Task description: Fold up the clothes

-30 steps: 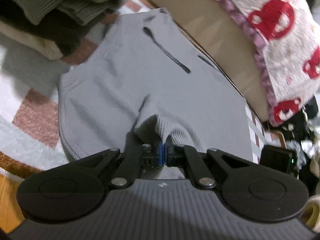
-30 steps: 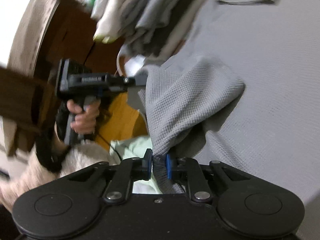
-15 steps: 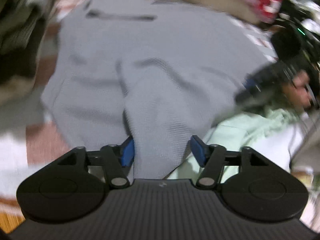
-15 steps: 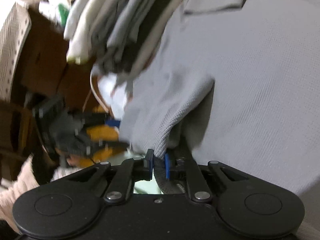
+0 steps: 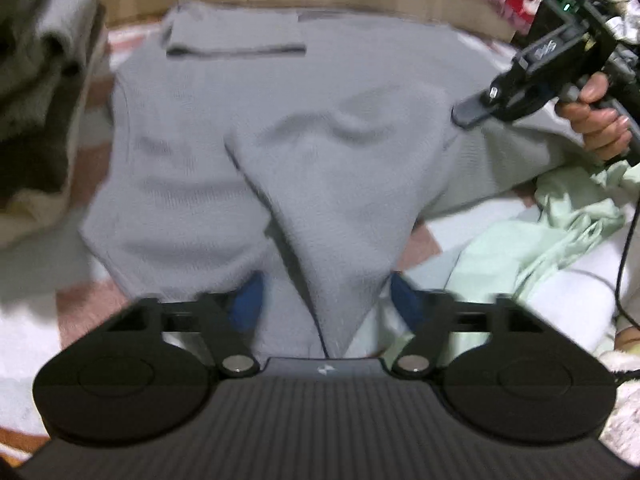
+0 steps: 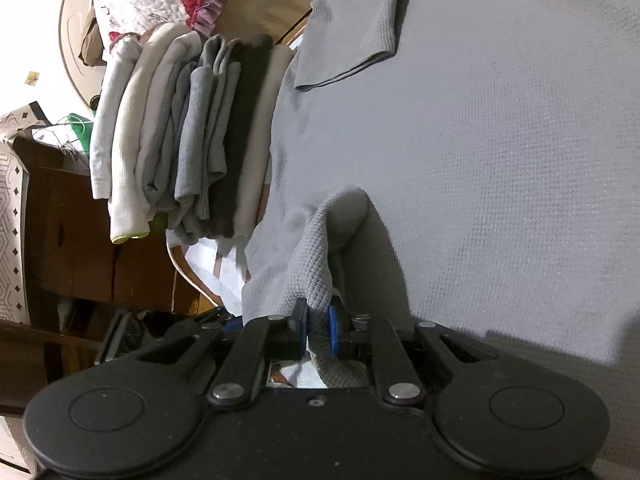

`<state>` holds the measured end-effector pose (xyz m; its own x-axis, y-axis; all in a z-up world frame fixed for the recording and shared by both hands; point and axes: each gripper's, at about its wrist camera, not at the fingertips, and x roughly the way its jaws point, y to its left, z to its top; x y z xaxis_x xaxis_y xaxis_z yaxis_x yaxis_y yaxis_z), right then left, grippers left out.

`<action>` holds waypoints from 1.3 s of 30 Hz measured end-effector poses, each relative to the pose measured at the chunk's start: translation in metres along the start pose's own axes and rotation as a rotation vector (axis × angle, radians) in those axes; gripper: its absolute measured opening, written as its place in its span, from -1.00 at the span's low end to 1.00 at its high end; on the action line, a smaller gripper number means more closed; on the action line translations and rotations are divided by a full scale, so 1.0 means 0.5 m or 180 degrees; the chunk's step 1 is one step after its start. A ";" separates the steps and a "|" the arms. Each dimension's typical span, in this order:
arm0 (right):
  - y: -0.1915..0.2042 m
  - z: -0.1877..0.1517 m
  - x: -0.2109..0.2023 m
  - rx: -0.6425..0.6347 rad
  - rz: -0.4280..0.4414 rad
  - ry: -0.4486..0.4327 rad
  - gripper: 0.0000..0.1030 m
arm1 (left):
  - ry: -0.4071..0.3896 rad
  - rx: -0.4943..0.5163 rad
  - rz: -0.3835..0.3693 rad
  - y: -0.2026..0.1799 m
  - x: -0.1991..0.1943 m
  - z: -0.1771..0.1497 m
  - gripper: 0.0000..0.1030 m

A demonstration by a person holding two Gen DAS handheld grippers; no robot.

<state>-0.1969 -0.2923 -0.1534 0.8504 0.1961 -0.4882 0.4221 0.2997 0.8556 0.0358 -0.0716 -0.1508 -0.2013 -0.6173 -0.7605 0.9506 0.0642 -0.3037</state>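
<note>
With the grey shirt (image 5: 208,152) spread mid-frame, its folded flap pinched only by the right gripper (image 6: 318,326) while the left gripper (image 5: 326,304) is spread, the flap could be dragged askew.

Left wrist view motion-blurred, soft throughout. Right wrist view sharp; waffle weave of grey shirt (image 6: 500,152) crisp, hard shadow right of its pinched fold. Even indoor light, fisheye bending at edges.
</note>
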 end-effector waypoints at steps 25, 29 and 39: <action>0.221 -0.102 0.023 -0.2521 -0.0814 0.0318 -0.05 | 0.0587 -0.0501 -0.0036 0.015 -0.048 -0.039 -0.95; 0.259 -0.121 0.138 -0.2841 -0.0443 0.0731 0.30 | 0.0441 -0.0713 -0.0028 0.017 -0.060 -0.034 -0.95; 0.238 -0.148 0.252 -0.3466 -0.1087 0.0928 -0.85 | 0.0380 -0.0598 0.0560 -0.041 -0.065 0.027 -0.80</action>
<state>-0.0628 -0.1631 -0.1257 0.5815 0.1150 -0.8054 0.0031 0.9896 0.1436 0.0261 -0.0633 -0.1124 -0.0742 -0.4879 -0.8698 0.9151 0.3133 -0.2538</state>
